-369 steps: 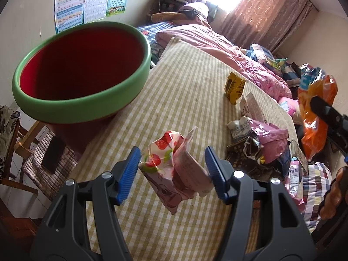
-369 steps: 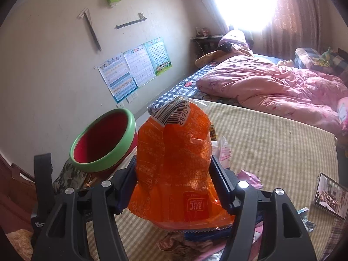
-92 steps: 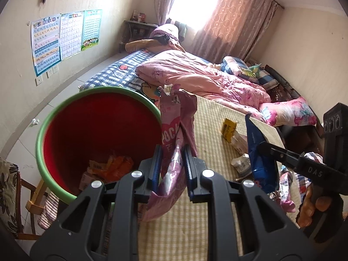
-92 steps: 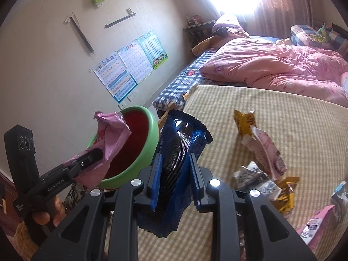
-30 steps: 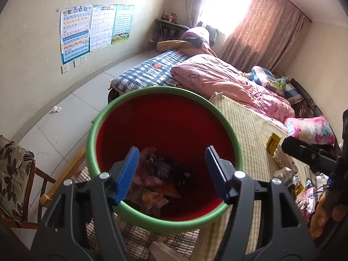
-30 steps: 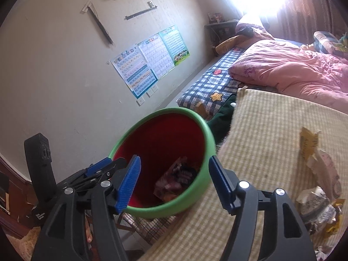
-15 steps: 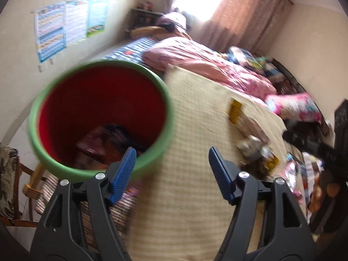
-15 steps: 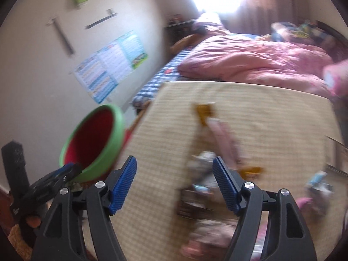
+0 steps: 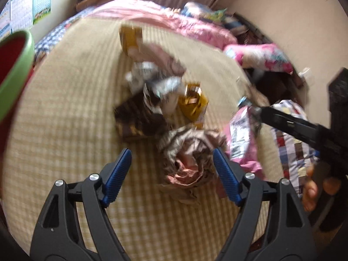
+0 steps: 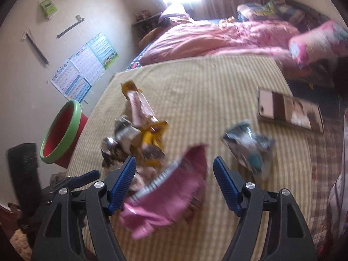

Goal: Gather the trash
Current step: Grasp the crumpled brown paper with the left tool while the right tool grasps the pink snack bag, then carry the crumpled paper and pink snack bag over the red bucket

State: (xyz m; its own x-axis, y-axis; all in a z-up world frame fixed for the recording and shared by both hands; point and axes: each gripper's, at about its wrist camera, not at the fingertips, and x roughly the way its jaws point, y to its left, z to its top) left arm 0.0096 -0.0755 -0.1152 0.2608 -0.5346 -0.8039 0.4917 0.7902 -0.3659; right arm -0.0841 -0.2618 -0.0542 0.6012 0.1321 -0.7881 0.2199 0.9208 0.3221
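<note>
On the checked surface [image 9: 65, 134] lay the trash: a crumpled beige wrapper [image 9: 191, 163] between the left gripper's [image 9: 173, 174] parted jaws, untouched, and a pink packet [image 10: 174, 193] under the right gripper [image 10: 174, 178], whose jaws also stood apart. Both pairs had just been widening. Off to the left stood the red bin [image 10: 63, 134].

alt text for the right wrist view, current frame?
The open right gripper hovers over a pink wrapper on a beige checked bedspread, pads not touching it. More wrappers lie beyond; a green-rimmed red bin stands off the bed's left edge, and the left gripper shows lower left.
</note>
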